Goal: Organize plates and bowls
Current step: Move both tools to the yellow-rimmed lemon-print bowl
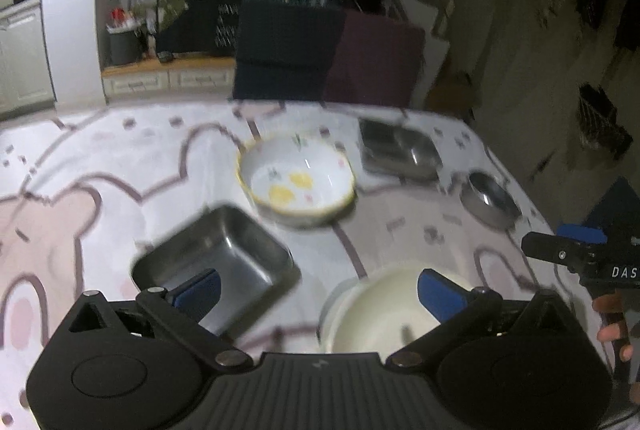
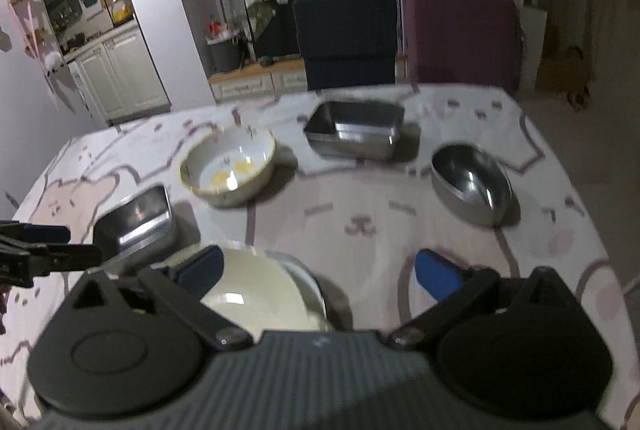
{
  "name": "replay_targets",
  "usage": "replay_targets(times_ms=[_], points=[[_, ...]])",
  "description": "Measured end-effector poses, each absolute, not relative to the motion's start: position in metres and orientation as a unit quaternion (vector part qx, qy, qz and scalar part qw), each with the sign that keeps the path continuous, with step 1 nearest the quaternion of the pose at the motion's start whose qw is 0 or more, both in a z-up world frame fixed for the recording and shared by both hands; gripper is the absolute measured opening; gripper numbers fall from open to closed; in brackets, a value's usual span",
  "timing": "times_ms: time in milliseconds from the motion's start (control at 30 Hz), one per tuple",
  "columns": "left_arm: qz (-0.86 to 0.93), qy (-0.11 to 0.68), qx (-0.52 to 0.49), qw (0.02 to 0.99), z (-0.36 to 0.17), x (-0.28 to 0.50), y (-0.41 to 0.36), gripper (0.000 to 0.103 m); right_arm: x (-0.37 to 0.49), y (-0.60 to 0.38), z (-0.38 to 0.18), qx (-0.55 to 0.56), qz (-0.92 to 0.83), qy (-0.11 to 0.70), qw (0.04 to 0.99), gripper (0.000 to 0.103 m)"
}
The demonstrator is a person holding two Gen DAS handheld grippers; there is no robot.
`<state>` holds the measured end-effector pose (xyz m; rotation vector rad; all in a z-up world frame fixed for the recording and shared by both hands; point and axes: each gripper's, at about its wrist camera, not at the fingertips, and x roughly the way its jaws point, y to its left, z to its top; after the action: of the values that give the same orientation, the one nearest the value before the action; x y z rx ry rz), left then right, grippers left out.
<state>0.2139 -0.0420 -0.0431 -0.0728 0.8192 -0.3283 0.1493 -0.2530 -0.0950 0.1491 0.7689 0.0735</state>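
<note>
A cream bowl (image 1: 372,314) (image 2: 264,294) sits on the tablecloth just under both grippers, with a white rim (image 2: 308,280) showing beneath it. My left gripper (image 1: 318,290) hangs open above it; nothing lies between its blue pads (image 1: 440,294). My right gripper (image 2: 318,272) is also open and holds nothing, its left pad (image 2: 196,268) over the bowl's edge. Further off stand a flower-patterned bowl (image 1: 296,182) (image 2: 228,166), a steel tray (image 1: 216,258) (image 2: 136,222), a steel box (image 1: 396,148) (image 2: 356,134) and a round steel bowl (image 1: 490,198) (image 2: 472,182).
The table (image 2: 360,214) wears a pink cartoon-print cloth and ends at the right near the round steel bowl. Two chairs, one dark (image 2: 348,38) and one maroon (image 2: 460,34), stand at its far side. In the left wrist view the right gripper (image 1: 580,254) shows at the right edge, held by a hand (image 1: 612,330).
</note>
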Motion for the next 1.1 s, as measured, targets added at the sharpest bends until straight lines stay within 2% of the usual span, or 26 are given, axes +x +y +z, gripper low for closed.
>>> replay_targets(times_ms=[267, 500, 700, 767, 833, 1000, 1100], points=[[-0.122, 0.371, -0.053, 0.919, -0.031, 0.272, -0.028, 0.103, 0.209, -0.241, -0.072, 0.110, 0.028, 0.342, 0.933, 0.103], [-0.096, 0.382, -0.050, 0.918, -0.054, 0.331, -0.018, 0.101, 0.277, -0.227, -0.081, 0.158, 0.008, 0.352, 0.922, 0.103], [-0.102, 0.397, -0.059, 0.910, -0.074, 0.376, -0.011, 0.082, 0.322, -0.224, -0.108, 0.201, -0.004, 0.386, 0.900, 0.103], [-0.108, 0.402, -0.060, 0.907, -0.081, 0.388, -0.012, 0.069, 0.335, -0.227, -0.120, 0.224, -0.015, 0.400, 0.889, 0.103], [-0.114, 0.412, -0.060, 0.902, -0.090, 0.399, -0.014, 0.062, 0.345, -0.228, -0.133, 0.245, -0.017, 0.413, 0.877, 0.100], [-0.120, 0.447, -0.069, 0.884, -0.121, 0.419, -0.023, 0.051, 0.360, -0.225, -0.160, 0.268, -0.022, 0.440, 0.857, 0.075], [-0.118, 0.454, -0.064, 0.881, -0.136, 0.426, -0.030, 0.046, 0.366, -0.221, -0.169, 0.266, -0.023, 0.448, 0.853, 0.066]])
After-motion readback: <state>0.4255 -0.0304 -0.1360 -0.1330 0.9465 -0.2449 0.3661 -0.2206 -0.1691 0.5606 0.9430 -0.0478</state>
